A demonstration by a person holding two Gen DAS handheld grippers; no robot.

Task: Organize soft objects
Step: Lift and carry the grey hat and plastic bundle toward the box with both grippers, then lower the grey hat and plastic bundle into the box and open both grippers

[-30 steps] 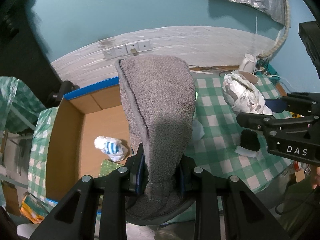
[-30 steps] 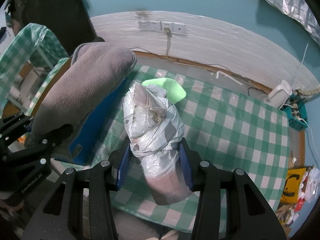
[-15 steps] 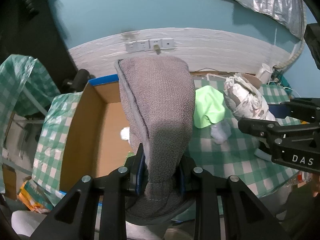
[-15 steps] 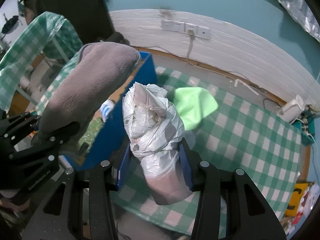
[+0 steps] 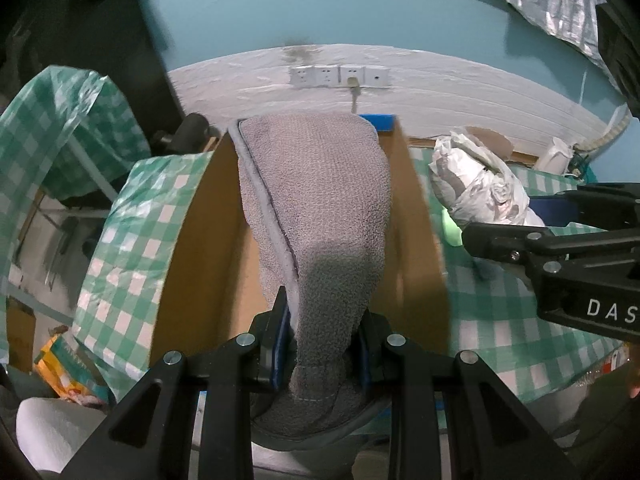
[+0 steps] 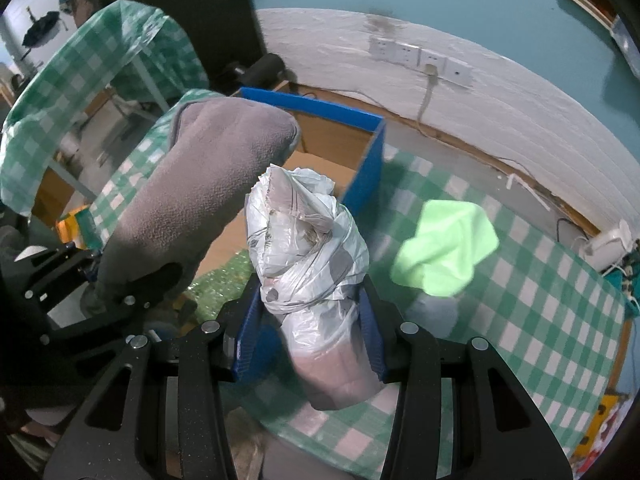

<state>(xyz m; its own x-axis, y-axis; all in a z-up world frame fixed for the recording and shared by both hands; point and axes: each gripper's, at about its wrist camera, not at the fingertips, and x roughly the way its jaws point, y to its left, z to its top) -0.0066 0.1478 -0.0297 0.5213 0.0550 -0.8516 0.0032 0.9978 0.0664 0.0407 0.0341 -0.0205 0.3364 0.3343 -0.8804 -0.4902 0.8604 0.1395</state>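
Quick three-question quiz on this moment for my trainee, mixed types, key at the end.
1. True or false: the left gripper is shut on the grey towel.
2. What does the right gripper hold? A) green cloth B) wrapped plastic bag C) kettle
3. Fill in: the green cloth lies on the checked ____.

Key: 1 true; 2 B, the wrapped plastic bag; 3 tablecloth.
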